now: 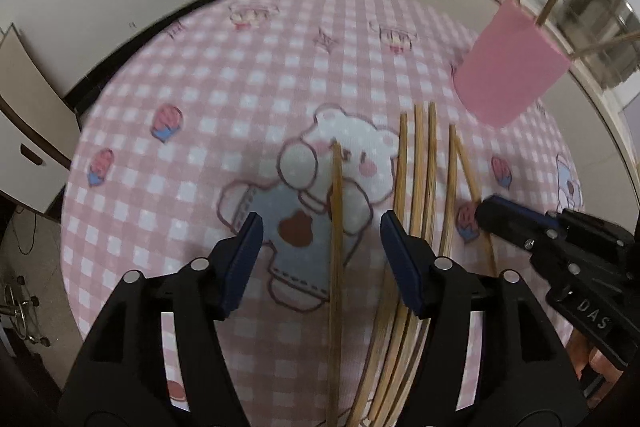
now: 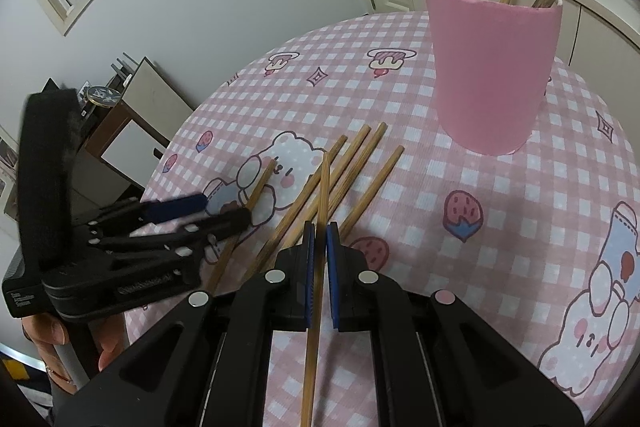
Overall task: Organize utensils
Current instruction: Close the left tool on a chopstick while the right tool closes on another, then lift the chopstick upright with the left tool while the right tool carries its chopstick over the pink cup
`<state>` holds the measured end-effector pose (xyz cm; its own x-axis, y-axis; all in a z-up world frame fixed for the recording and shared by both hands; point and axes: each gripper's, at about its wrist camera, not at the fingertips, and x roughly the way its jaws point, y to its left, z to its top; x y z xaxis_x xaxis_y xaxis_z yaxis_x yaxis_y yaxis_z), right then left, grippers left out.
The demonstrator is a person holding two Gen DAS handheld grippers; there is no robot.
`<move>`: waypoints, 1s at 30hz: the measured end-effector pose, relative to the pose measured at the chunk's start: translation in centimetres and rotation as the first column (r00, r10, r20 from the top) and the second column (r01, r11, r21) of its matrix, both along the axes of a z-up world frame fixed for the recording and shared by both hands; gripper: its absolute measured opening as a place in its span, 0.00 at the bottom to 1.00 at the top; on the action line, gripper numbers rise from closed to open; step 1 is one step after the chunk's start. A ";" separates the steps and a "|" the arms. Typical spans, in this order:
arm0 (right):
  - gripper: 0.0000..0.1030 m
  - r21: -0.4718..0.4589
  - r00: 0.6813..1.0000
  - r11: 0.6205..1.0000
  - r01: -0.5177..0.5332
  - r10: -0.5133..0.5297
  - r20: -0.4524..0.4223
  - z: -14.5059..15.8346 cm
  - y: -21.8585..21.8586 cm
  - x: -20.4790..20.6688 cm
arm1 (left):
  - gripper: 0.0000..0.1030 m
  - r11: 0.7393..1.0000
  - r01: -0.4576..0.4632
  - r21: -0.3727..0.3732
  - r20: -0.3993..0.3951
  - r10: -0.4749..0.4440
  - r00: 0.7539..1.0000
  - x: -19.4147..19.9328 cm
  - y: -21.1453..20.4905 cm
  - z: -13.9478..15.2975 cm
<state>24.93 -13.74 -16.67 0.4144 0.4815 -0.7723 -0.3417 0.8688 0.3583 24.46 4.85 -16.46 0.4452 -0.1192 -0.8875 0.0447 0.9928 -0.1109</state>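
Right wrist view: right gripper (image 2: 319,239) jaws pinch one chopstick (image 2: 320,195) thinly, left gripper (image 1: 320,247) jaws gape empty over another; it could swivel and miss the pink cup (image 2: 490,75) near the worktop's (image 2: 440,307) far edge.

Left tool (image 1: 320,235) low, fingers spread wide, right tool (image 2: 320,239) beside it, fingers nearly together

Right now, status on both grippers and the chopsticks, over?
Left gripper open, straddling one chopstick. Right gripper shut on a chopstick. Loose chopsticks on table; pink cup ahead, path clear.
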 end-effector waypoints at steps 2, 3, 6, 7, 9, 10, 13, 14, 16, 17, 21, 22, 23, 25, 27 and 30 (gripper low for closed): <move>0.05 0.001 1.000 1.000 -0.001 0.001 -0.003 -0.1 0.0 0.1 | 0.59 1.000 0.011 0.015 -0.009 -0.010 1.000 0.2 -0.1 -0.2; 0.05 0.001 1.000 1.000 -0.001 0.001 -0.004 -0.1 0.1 0.1 | 0.59 1.000 0.012 0.023 -0.012 -0.011 1.000 0.3 -0.2 -0.3; 0.05 0.002 1.000 1.000 -0.005 0.005 -0.005 -0.2 0.2 0.2 | 0.41 0.998 0.038 0.045 -0.041 -0.036 0.998 0.5 -0.9 -1.1; 0.05 0.001 1.000 1.000 -0.005 0.005 -0.005 -0.2 0.2 0.2 | 0.41 0.996 0.048 0.073 -0.036 -0.046 0.998 0.4 -1.3 -1.3; 0.05 0.001 1.000 1.000 -0.006 0.006 -0.005 -0.2 0.2 0.3 | 0.36 0.992 0.063 0.114 -0.028 -0.060 0.998 0.3 -1.9 -1.3; 0.05 0.000 1.000 1.000 -0.007 0.007 -0.004 -0.2 0.2 0.3 | 0.28 0.991 0.068 0.117 -0.028 -0.065 0.997 0.3 -2.0 -1.3; 0.05 0.001 1.000 1.000 -0.009 0.009 0.003 0.0 0.2 0.2 | 0.07 0.989 0.078 0.125 -0.032 -0.075 0.997 0.3 -2.3 -1.2; 0.05 0.002 1.000 1.000 -0.011 0.011 0.006 0.1 0.2 0.2 | 0.06 0.991 0.076 0.114 -0.033 -0.073 0.997 0.3 -2.2 -1.1; 0.05 0.014 1.000 1.000 -0.017 0.016 0.017 0.5 0.1 -0.1 | 0.06 0.995 0.084 0.054 -0.031 -0.083 0.996 0.0 -2.2 -0.6; 0.05 0.018 1.000 1.000 -0.018 0.018 0.023 0.8 0.0 -0.2 | 0.06 0.996 0.086 0.034 -0.021 -0.086 0.996 -0.2 -2.2 0.0; 0.04 0.037 0.998 0.999 -0.022 0.020 0.059 2.4 -0.6 -0.8 | 0.06 0.996 0.084 0.003 0.046 -0.084 0.995 -1.2 -1.8 2.9; 0.04 0.041 0.998 0.999 -0.023 0.020 0.068 2.8 -0.7 -0.9 | 0.06 0.996 0.084 -0.012 0.071 -0.083 0.994 -1.7 -1.7 4.1; 0.04 0.046 0.996 0.999 -0.024 0.020 0.082 3.5 -1.0 -1.2 | 0.06 0.996 0.084 -0.022 0.097 -0.082 0.992 -2.1 -1.6 5.2; 0.04 0.050 0.994 0.998 -0.028 0.023 0.106 4.5 -1.4 -1.7 | 0.06 0.996 0.080 -0.039 0.145 -0.074 0.987 -2.9 -1.5 7.1; 0.04 0.061 0.990 0.998 -0.030 0.021 0.143 5.9 -2.2 -2.3 | 0.06 0.993 0.086 -0.078 0.199 -0.069 0.978 -3.8 -1.4 9.2; 0.04 0.071 0.982 0.997 -0.020 0.006 0.187 7.7 -3.4 -3.1 | 0.06 0.988 0.096 -0.120 0.281 -0.059 0.958 -4.5 -1.7 11.6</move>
<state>21.83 -17.10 -8.98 0.5414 0.5398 -0.6446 -0.4199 0.8378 0.3489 19.96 3.20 -4.87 0.6548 -0.2702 -0.7059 0.1680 0.9626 -0.2126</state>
